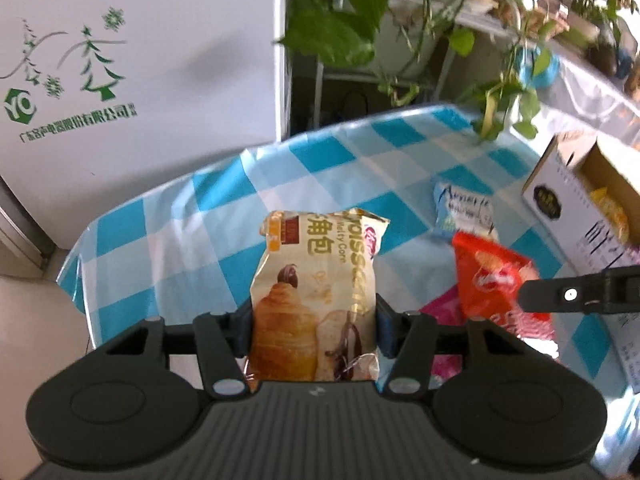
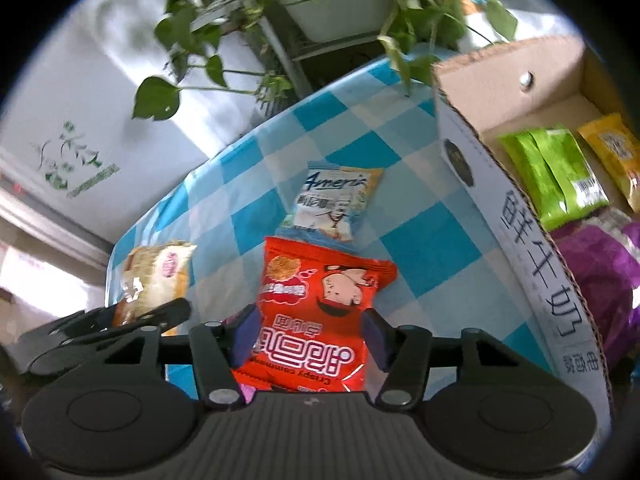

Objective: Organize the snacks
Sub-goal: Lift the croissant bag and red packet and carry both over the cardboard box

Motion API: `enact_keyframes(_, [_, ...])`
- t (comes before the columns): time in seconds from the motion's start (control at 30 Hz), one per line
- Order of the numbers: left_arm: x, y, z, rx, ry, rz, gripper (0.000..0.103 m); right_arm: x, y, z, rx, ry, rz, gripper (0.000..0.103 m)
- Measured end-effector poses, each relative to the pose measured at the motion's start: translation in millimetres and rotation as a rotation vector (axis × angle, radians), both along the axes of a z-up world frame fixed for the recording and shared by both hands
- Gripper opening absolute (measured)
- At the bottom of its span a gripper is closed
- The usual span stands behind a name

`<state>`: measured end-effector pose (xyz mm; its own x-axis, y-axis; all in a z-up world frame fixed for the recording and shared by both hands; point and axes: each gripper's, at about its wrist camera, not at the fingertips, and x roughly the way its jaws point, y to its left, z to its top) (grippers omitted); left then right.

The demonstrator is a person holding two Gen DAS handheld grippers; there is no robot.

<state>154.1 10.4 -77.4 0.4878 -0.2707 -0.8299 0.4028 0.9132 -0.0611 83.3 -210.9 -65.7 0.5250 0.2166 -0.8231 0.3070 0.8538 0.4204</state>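
My left gripper [image 1: 316,322] is shut on a golden croissant packet [image 1: 316,264], which stands upright between the pads above the blue-checked tablecloth [image 1: 180,232]. In the right wrist view my right gripper [image 2: 310,334] is shut on a red crispy-snack packet [image 2: 320,292], its pads pressing both side edges. The same red packet [image 1: 492,276] shows at the right of the left wrist view, with a black finger [image 1: 560,295] of the right gripper beside it. The croissant packet [image 2: 156,276] and the left gripper's fingers [image 2: 132,320] appear at the left of the right wrist view.
A blue-white snack packet [image 2: 336,204] lies flat further back on the cloth. An open cardboard box [image 2: 520,220] at the right holds a green packet [image 2: 556,172], a yellow one [image 2: 612,156] and a purple bag [image 2: 592,264]. A pink packet [image 1: 444,308] lies under the red one. A white cabinet [image 1: 140,60] and hanging plants [image 1: 344,8] stand behind.
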Motion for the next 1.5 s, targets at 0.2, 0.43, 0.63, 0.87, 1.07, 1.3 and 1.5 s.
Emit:
enact_keyframes(0.2, [-5,8,23,-0.054,-0.043,0.050,0.055,2,0,-4,0.005,0.012,-0.015,0.082])
enact_keyframes(0.43, [-14,10,40,-0.070,-0.098,0.069,0.055,11,13,-14,0.001,0.032,0.001,0.086])
enact_keyframes(0.63, [-26,13,44,-0.104,-0.101,0.097,0.055,15,21,-22,-0.040,0.054,0.040,0.077])
enact_keyframes(0.87, [-40,7,36,-0.120,-0.084,0.110,0.055,9,23,-12,-0.084,0.026,0.071,0.076])
enact_keyframes(1.07, [-47,4,37,-0.109,-0.113,0.131,0.055,1,23,11,-0.119,-0.052,0.112,0.076])
enact_keyframes(1.3, [-55,0,35,-0.113,-0.137,0.164,0.055,-11,17,31,-0.179,-0.131,0.144,0.076])
enact_keyframes(1.5, [-66,1,32,-0.140,-0.149,0.209,0.055,-19,5,45,-0.205,-0.178,0.141,0.076])
